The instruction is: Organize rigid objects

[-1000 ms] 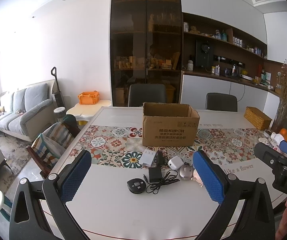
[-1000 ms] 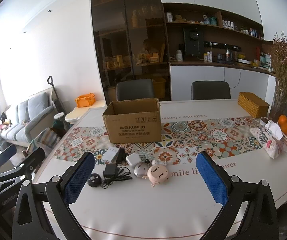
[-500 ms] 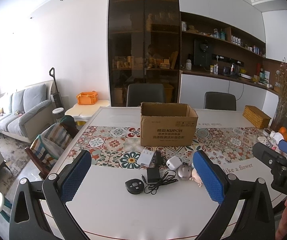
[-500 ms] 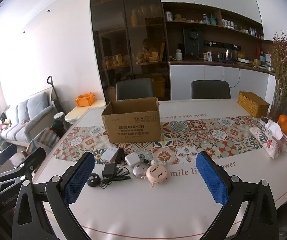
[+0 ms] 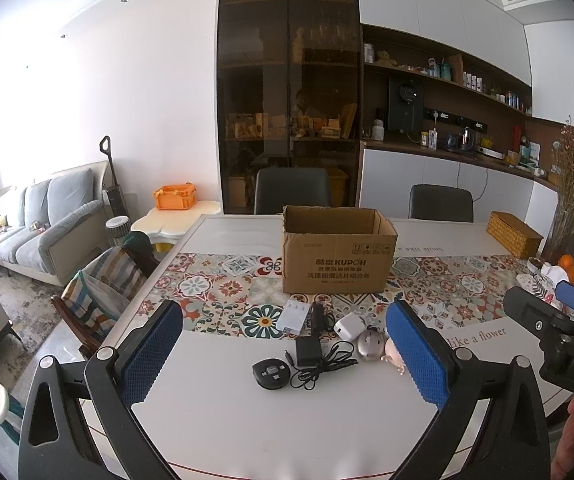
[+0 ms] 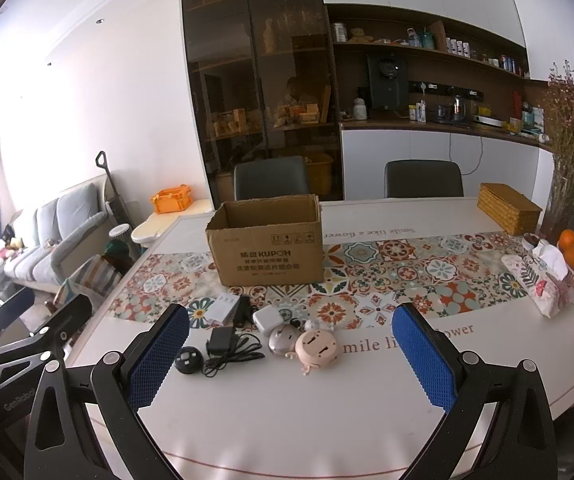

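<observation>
An open cardboard box (image 5: 339, 254) (image 6: 267, 250) stands on the patterned runner. In front of it lie small devices: a white flat box (image 5: 294, 317) (image 6: 223, 307), a white cube charger (image 5: 349, 326) (image 6: 267, 318), a black adapter with cable (image 5: 309, 352) (image 6: 219, 340), a black round puck (image 5: 271, 372) (image 6: 188, 360), a silver round gadget (image 5: 369, 346) (image 6: 283, 340) and a pink round gadget (image 6: 318, 350). My left gripper (image 5: 283, 356) and right gripper (image 6: 287, 358) are both open and empty, held above the table's near edge, short of the devices.
A wicker box (image 6: 509, 208), a vase of dried flowers (image 6: 567, 184), a floral tissue pouch (image 6: 535, 280) and a basket with oranges (image 6: 573, 254) sit at the right. Two chairs (image 6: 271, 178) stand behind the table (image 6: 287, 420). A sofa (image 5: 43, 224) is at the left.
Both views have shifted only slightly; the devices and box have not moved. Both grippers stay open.
</observation>
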The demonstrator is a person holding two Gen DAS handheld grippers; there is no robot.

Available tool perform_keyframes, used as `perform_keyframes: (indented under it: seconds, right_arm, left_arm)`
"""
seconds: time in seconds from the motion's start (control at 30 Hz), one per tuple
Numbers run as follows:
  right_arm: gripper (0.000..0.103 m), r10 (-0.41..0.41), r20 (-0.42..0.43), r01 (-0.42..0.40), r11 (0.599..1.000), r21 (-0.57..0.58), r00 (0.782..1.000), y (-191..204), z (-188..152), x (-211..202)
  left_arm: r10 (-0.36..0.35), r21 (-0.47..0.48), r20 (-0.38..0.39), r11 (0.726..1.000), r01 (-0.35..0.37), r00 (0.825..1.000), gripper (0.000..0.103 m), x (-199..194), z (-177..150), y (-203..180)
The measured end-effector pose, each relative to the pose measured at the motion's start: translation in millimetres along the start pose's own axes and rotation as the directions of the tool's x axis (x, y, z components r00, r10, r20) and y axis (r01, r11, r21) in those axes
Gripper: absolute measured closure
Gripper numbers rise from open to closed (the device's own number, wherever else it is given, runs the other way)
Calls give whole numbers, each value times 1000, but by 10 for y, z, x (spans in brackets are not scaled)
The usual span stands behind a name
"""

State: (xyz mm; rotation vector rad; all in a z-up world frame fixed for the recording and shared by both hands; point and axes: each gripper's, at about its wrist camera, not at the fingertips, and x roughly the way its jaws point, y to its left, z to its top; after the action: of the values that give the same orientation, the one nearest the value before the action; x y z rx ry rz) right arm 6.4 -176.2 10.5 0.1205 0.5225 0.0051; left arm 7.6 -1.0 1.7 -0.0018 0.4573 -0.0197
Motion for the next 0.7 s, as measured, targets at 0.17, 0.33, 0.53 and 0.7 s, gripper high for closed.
perform_keyframes:
  seconds: [0.17, 0.33, 0.53, 0.7]
  right_arm:
    - [1, -1, -1, 1, 1000, 1, 1000, -3, -3, 5]
    - [1, 2, -2, -2, 1000, 2, 1000, 0, -2, 6]
    - [1, 0, -2, 0, 1000, 1, 1000, -2, -7, 13]
    - [1, 3, -12, -3, 1000, 0, 1000, 31, -7, 43]
  left_arm:
    - [0, 1, 1, 1000, 0, 1000, 0, 4, -3, 3]
    - [0, 4, 5, 1000, 0, 1000, 0, 3, 13, 18]
    - [1, 2, 2, 1000, -1, 1000, 0, 5, 14, 20]
    - [-3, 2, -5, 1000, 3, 1000, 0, 13, 22, 25]
